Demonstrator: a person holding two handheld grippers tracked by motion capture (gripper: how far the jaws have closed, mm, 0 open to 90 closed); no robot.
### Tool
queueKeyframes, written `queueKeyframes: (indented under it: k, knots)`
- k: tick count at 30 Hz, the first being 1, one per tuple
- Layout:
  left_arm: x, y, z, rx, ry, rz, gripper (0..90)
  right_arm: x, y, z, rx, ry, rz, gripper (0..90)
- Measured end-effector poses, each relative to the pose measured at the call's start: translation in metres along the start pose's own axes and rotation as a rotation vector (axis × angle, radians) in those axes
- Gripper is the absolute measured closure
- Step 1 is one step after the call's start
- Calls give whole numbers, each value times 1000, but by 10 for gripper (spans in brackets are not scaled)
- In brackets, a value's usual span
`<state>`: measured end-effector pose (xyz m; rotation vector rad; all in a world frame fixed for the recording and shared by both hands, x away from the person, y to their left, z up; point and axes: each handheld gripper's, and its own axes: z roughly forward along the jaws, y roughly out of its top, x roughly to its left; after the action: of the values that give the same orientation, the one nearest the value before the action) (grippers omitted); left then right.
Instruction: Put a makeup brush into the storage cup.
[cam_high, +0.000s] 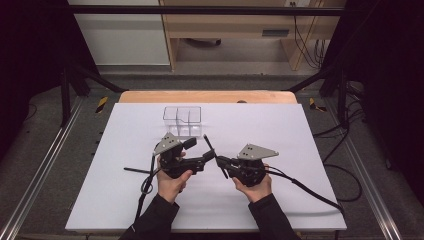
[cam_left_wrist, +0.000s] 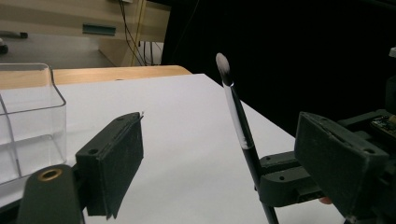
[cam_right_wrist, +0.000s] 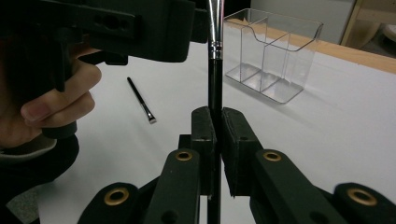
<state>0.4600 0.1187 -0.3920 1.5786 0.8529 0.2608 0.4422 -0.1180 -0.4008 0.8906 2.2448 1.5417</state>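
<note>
High view: right tool (cam_high: 218, 161) pinches brush (cam_high: 214, 154) upright; left tool (cam_high: 200, 153) spread around it, handover pending. Organizer (cam_high: 182, 121) at 12 o'clock empty; second brush (cam_high: 137, 170) lies on bench (cam_high: 300, 150).

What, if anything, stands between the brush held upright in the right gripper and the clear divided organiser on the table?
Nothing visible blocks that path. The right gripper is shut on the brush, and bare white table lies between it and the clear organiser. The left gripper, jaws open, sits beside the brush, not in front of the organiser.
</note>
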Motion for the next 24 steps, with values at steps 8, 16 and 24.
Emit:
queueKeyframes:
  k: [8,16,24]
  knots:
    - [-2,-1,3,-27,-10,-22,262,0,0,1,0,5,1,844]
    - [-3,-1,4,-35,-12,-38,384,1,0,0,-6,6,0,844]
    - [-4,-4,7,-31,-16,-71,497,1,-1,1,-12,4,2,844]
